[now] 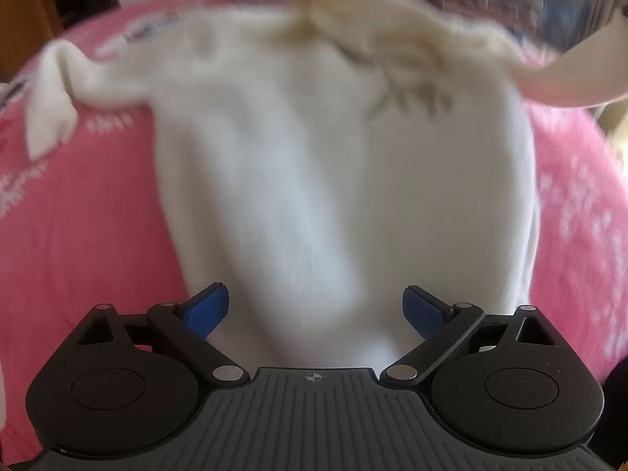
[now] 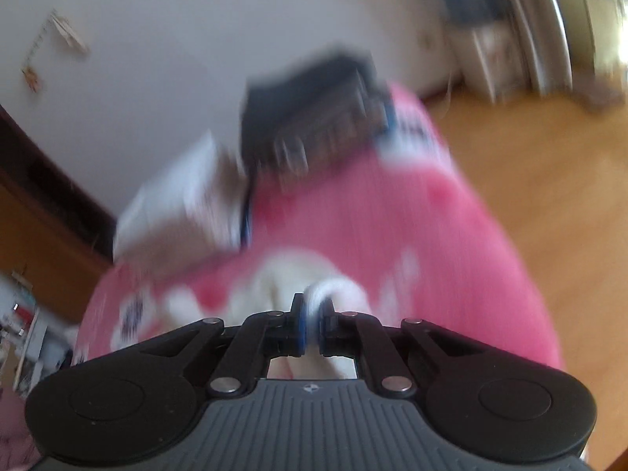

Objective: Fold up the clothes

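Left gripper (image 1: 316, 308) jaws wide apart over white sweater (image 1: 314, 180); right gripper (image 2: 312, 314) clamped on sweater fabric

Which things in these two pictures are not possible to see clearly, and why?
- Left wrist view: the right gripper at the white sweater's sleeve is motion-blurred; its grip is unreadable here.
- Left wrist view: the sweater's hem is hidden behind the open left gripper.
- Right wrist view: the dark object on the pink bedcover is too smeared to identify.

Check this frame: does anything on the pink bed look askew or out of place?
Nothing damaged or spilled. The white sweater lies mid-fold: one sleeve sprawls out to the side while the right gripper, shut on white fabric, draws the other across. The left gripper is open. Both views are motion-blurred.
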A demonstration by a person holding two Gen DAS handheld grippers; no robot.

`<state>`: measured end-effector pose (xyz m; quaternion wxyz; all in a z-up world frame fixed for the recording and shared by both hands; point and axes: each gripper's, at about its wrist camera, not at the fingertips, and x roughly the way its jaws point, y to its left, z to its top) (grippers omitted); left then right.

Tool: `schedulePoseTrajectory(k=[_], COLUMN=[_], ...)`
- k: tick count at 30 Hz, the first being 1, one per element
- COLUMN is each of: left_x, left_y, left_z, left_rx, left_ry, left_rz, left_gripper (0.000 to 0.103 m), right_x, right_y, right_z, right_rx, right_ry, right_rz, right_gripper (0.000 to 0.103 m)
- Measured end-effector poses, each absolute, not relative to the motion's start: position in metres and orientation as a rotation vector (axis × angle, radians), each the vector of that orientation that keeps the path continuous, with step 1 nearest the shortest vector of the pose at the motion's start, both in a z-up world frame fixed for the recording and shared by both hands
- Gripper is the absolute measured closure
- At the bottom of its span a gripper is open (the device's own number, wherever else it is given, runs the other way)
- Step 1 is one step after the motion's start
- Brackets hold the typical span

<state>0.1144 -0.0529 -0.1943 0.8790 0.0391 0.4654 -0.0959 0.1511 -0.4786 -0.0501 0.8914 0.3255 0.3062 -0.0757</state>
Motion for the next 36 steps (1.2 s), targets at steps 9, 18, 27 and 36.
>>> schedulePoseTrajectory(k=[9,18,27,36], left_x=[0.132,0.148,0.144,0.122], left_y=[-0.052,-0.056,-0.059,-0.033], left_z=[-0.203,-0.226,-0.224,-0.165], left_rx=[0.030,0.072,0.096,0.065], left_ry=[0.937,0.930,0.903,0.783], left_rz=[-0.171,-0.158,-0.161,-0.162], left_gripper=[0.007,0.000,0.001,0.008], right_x=[0.282,0.387,0.347,0.129], right_y=[-0.512,-0.481,-0.463,-0.477], right_z=[0.052,-0.131,-0.140,-0.035], right_rx=[0.458,0.274,0.241,0.585], right_ry=[0.395,0.758,0.914,0.718], right_rz=[-0.300,-0.386,-0.372,-0.299], right_gripper=[0.097,0.096,0.052,0.032])
